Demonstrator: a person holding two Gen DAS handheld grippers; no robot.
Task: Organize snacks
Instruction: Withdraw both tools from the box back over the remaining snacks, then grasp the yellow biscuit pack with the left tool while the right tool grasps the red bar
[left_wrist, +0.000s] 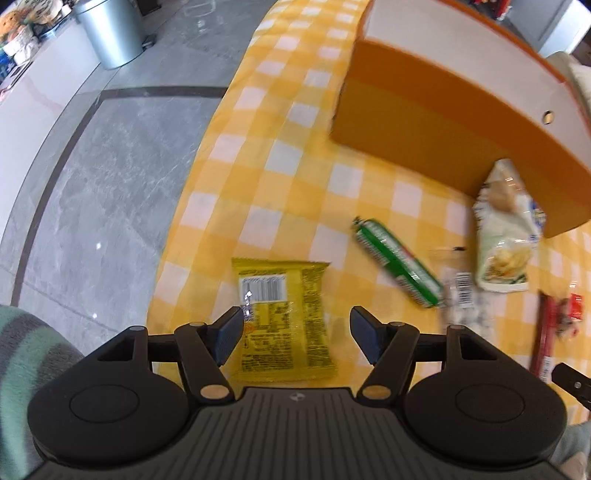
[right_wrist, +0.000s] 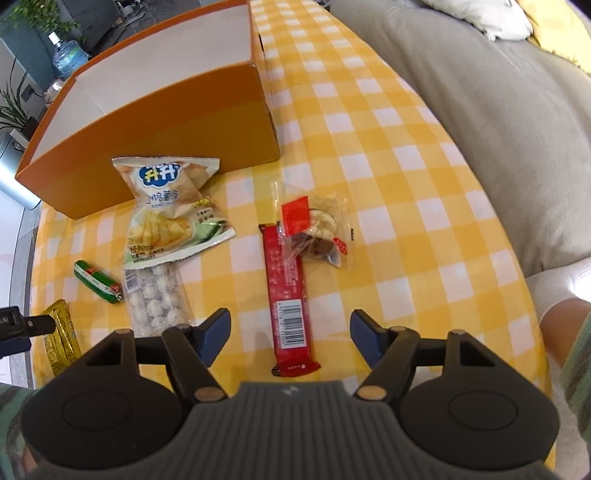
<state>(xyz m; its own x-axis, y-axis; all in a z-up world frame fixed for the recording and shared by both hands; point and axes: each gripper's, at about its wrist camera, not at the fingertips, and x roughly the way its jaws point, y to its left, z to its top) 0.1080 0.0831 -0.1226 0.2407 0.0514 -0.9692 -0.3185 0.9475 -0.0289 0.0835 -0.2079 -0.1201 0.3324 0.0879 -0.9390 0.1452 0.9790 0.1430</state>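
Observation:
An open orange box (left_wrist: 436, 122) (right_wrist: 155, 144) stands on the yellow checked tablecloth (left_wrist: 288, 155). My left gripper (left_wrist: 295, 332) is open just above a yellow snack packet (left_wrist: 282, 317), which lies between its fingers. My right gripper (right_wrist: 290, 328) is open over the near end of a red bar (right_wrist: 290, 295). A chip bag (right_wrist: 171, 214) (left_wrist: 506, 232) leans by the box. A green sausage (left_wrist: 397, 262) (right_wrist: 98, 282), a clear pack of white candies (right_wrist: 155, 299) and a clear bag of mixed sweets (right_wrist: 317, 225) lie between.
The table's left edge drops to a grey floor (left_wrist: 96, 192) with a metal bin (left_wrist: 110, 29). A grey sofa (right_wrist: 491, 122) runs along the table's right side. The left gripper's tip (right_wrist: 14, 326) shows at the right wrist view's left edge.

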